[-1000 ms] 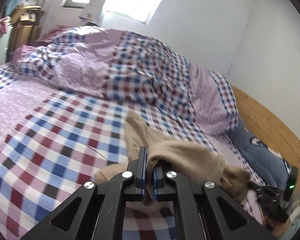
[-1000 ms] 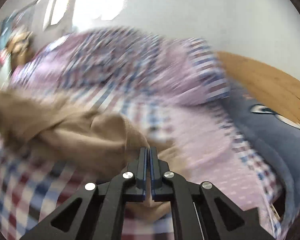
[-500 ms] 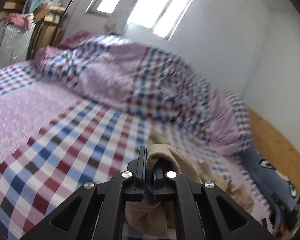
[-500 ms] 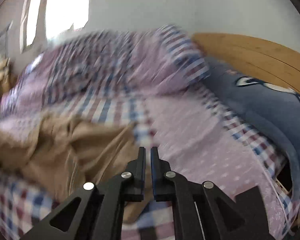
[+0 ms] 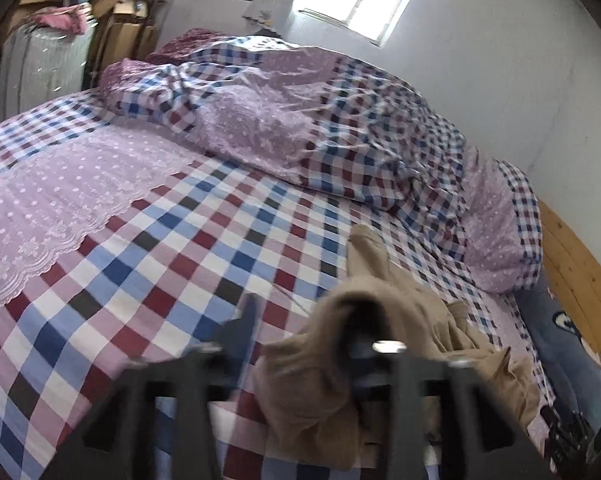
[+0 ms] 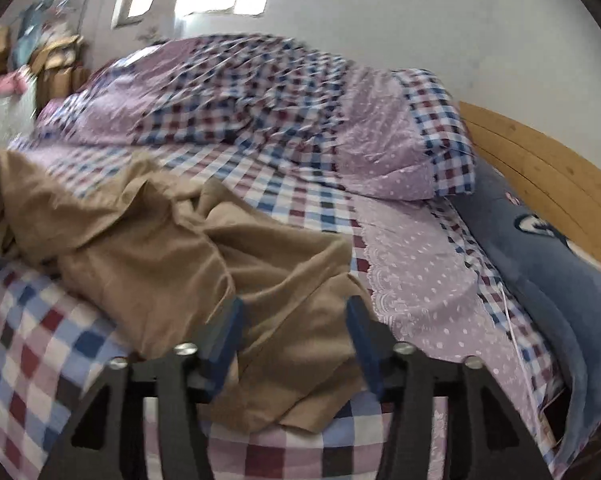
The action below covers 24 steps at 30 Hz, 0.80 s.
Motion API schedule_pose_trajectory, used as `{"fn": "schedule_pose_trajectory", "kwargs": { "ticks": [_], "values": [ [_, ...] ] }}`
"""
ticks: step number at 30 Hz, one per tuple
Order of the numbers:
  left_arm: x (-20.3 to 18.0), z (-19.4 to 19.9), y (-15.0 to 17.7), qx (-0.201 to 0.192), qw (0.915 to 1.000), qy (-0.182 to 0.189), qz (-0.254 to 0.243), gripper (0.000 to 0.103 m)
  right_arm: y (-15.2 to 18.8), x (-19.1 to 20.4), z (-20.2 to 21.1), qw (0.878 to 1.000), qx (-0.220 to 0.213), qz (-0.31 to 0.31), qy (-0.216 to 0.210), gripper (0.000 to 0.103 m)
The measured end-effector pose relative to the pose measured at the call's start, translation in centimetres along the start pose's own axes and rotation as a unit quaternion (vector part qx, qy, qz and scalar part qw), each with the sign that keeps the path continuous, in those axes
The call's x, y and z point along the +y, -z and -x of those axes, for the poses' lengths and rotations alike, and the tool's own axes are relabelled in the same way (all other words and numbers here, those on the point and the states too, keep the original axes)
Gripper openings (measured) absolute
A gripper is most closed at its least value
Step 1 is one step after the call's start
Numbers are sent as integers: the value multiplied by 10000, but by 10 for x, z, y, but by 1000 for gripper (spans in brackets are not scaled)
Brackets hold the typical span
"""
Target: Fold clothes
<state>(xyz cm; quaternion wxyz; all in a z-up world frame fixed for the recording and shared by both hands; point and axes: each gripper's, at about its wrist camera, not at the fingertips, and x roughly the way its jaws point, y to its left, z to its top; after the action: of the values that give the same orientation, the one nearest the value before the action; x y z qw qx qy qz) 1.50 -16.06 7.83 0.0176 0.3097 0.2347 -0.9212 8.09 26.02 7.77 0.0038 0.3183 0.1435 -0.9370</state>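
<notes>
Now both claws are opening: the right claw (image 6: 294, 324) stands wide over the crumpled tan garment (image 6: 172, 248) on the bed (image 6: 40, 352), the left claw (image 5: 304, 320) still draped. Release step; next, regrasping an edge.

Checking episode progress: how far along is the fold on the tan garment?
Done: the tan garment lies on the checked bedspread, bunched, no clean fold visible. In hand: the left gripper and right gripper are opening; cloth drapes one left finger, none pinched. Left: flattening and folding.
</notes>
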Motion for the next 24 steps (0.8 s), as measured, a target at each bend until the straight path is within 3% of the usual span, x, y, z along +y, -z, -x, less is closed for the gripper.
{"fn": "schedule_pose_trajectory", "kwargs": {
  "ticks": [6,11,19,20,21,24],
  "values": [
    [8,-2,0,95,9998,3,200,67,19,-36,-2,9987,475,-188,-74,70],
    [8,-2,1,87,9995,-93,302,75,43,-72,-10,9912,900,-818,-517,70],
    [6,-10,6,218,9990,-100,380,75,50,-50,-38,9827,1261,-666,-1180,68],
    [5,-11,7,230,9990,-103,362,75,50,-46,-41,9822,1283,-633,-1216,60],
    [4,-11,8,241,9991,-107,342,75,49,-42,-45,9817,1306,-600,-1252,41],
    [4,-14,8,279,9990,-98,344,75,43,-41,-45,9845,1309,-484,-1066,8]
  ]
}}
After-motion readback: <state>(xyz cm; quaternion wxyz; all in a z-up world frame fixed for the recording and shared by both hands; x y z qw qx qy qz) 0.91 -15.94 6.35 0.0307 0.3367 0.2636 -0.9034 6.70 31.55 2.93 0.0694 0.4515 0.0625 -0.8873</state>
